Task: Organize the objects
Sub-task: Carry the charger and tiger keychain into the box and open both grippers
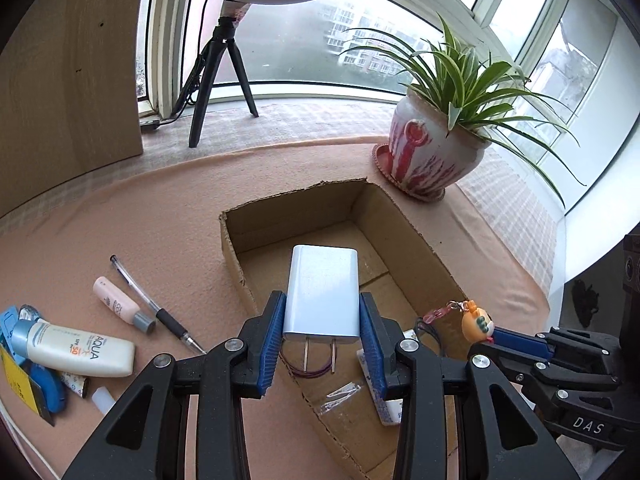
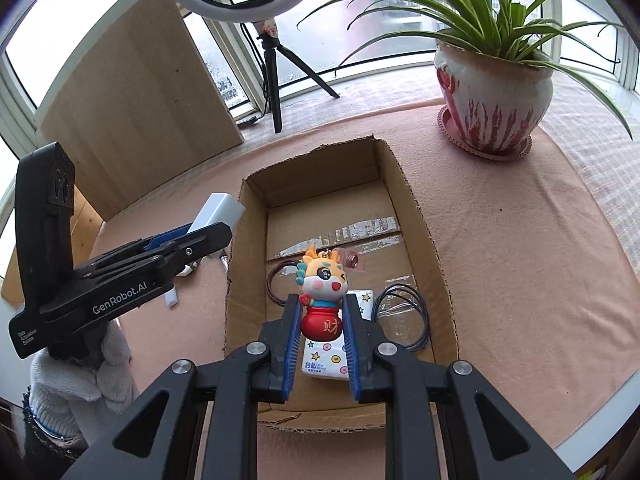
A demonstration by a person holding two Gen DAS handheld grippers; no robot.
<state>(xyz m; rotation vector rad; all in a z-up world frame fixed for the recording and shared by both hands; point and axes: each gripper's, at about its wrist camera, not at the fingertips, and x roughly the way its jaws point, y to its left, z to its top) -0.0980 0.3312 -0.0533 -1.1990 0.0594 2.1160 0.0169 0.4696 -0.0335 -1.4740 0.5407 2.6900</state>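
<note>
My left gripper (image 1: 322, 314) is shut on a white wall charger (image 1: 322, 294), prongs toward me, held above the left edge of an open cardboard box (image 1: 408, 224). The charger also shows in the right wrist view (image 2: 218, 212). My right gripper (image 2: 320, 320) is shut on a dragon keychain figure (image 2: 322, 298) with a red pot base, held over the near part of the box (image 2: 412, 200). In the box lie a tissue pack (image 2: 326, 358), dark hair ties (image 2: 400, 318) and a small clear bag (image 1: 340, 394).
On the pink cloth left of the box lie a sunscreen tube (image 1: 76, 350), a pink tube (image 1: 120, 304), a black pen (image 1: 160, 312) and blue packets (image 1: 44, 390). A potted plant (image 2: 492, 92), a ring-light tripod (image 2: 276, 76) and a wooden board (image 2: 132, 116) stand behind.
</note>
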